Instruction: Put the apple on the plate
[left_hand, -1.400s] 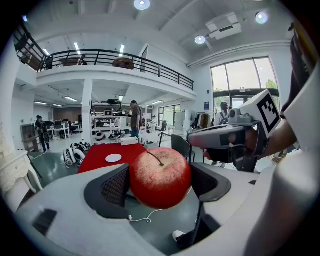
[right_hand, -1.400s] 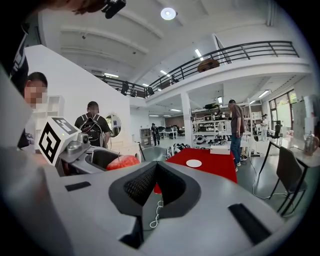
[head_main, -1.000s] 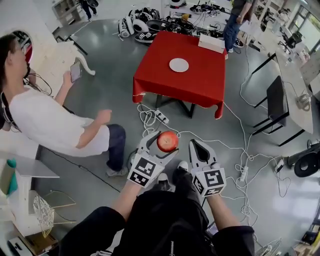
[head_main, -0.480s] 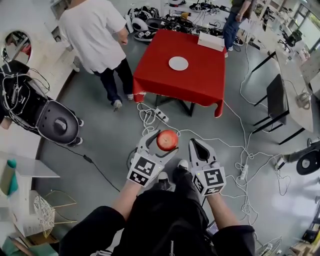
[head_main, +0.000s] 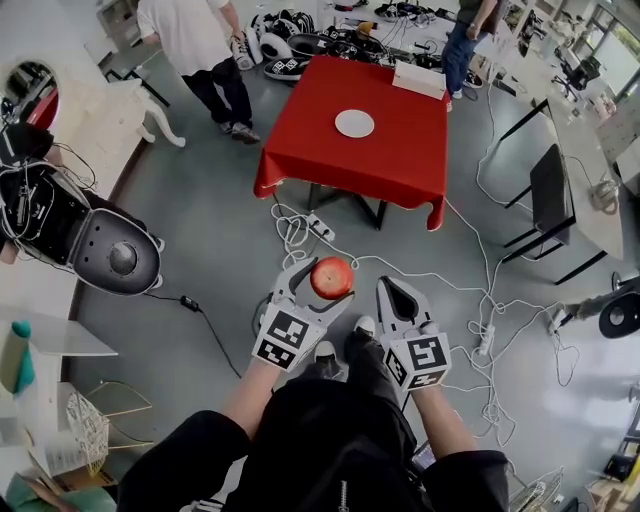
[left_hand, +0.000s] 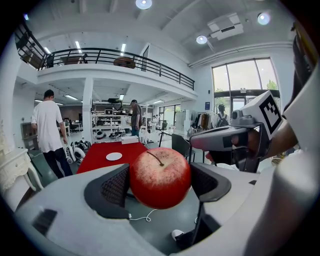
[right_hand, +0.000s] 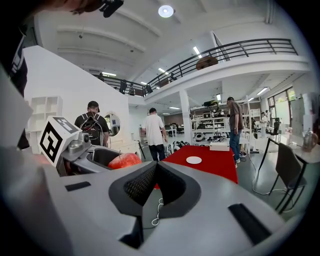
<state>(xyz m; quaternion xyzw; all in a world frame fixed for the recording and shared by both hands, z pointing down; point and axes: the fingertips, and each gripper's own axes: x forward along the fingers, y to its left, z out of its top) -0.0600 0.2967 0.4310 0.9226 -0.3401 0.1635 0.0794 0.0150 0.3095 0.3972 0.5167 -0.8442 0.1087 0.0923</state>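
A: Where do we find the apple (head_main: 331, 277)?
B: Clamped in the left gripper (left_hand: 161, 184), well short of the plate (head_main: 354, 123). The right gripper view, unlike the head view, plainly shows us the right gripper (right_hand: 156, 182) closed, empty

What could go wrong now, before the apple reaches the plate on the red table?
1. White cables lie on the floor before the red table; a foot could catch there.
2. The left gripper holds the round apple only by its sides, so a jolt might let it slip.
3. A person in a white shirt stands near the table and could cross the path.
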